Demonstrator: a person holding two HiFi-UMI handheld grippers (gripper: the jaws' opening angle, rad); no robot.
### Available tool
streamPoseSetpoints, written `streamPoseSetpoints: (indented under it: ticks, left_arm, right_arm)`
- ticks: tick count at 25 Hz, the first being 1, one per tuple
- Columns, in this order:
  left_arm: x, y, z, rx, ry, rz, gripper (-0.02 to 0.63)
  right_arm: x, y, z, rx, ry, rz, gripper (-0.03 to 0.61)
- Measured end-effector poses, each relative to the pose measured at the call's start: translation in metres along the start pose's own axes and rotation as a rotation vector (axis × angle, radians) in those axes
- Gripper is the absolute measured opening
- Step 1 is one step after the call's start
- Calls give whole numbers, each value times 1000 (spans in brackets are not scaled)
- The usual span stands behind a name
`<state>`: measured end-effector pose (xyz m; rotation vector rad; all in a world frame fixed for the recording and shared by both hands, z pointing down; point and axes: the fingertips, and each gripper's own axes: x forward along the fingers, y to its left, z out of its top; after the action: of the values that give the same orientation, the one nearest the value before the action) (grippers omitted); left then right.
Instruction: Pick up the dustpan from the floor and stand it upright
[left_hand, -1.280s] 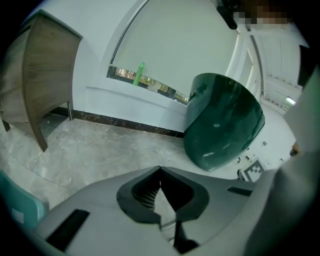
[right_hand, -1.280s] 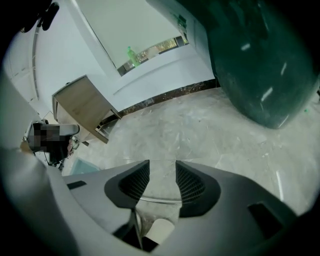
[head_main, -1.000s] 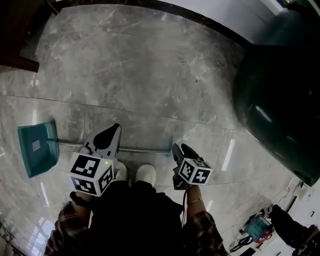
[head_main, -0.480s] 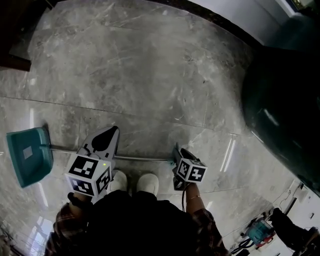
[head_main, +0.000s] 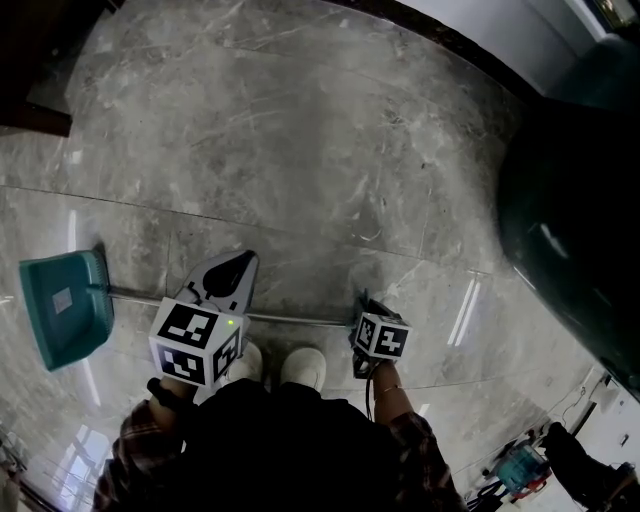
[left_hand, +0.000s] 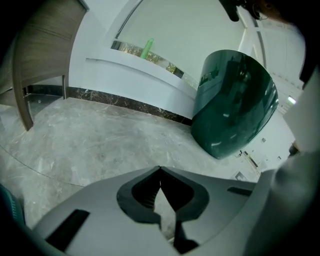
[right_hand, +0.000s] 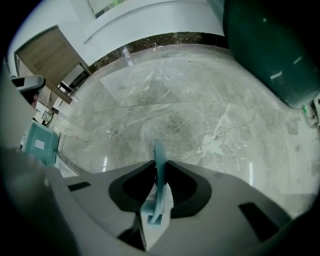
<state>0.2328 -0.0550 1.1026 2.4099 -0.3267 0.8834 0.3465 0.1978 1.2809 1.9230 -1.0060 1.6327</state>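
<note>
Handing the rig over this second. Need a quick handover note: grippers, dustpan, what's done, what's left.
Left hand-held gripper: jaws together, nothing in them.
Right hand-held gripper: jaws have just been closing, now on the teal end of the pole.
Dustpan: lying on the floor, pan on the person's left.
Done: handle end grasped.
Left: lift it and stand it upright.

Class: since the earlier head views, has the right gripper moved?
Yes: the right gripper has sunk toward the floor, onto the dustpan handle lying there, its jaws just closing on it.
</note>
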Motion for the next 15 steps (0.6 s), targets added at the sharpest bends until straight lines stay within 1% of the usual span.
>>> streamPoseSetpoints:
  ticks: [3, 7, 10, 15]
  left_arm:
    - [-9, 0, 1, -17, 8, 10, 12]
    - [-29, -7, 11, -58, 17, 27, 12]
    - [-52, -16, 30, -73, 12, 42, 12]
    - [-98, -46, 76, -99, -7, 33, 12]
  right_arm:
    - [-16, 4, 5, -7, 2, 4, 83]
    - [-53, 12, 20, 10, -18, 24, 83]
    - [-89, 20, 36, 29, -45, 35, 83]
    - [-168, 27, 65, 73, -77, 24, 84]
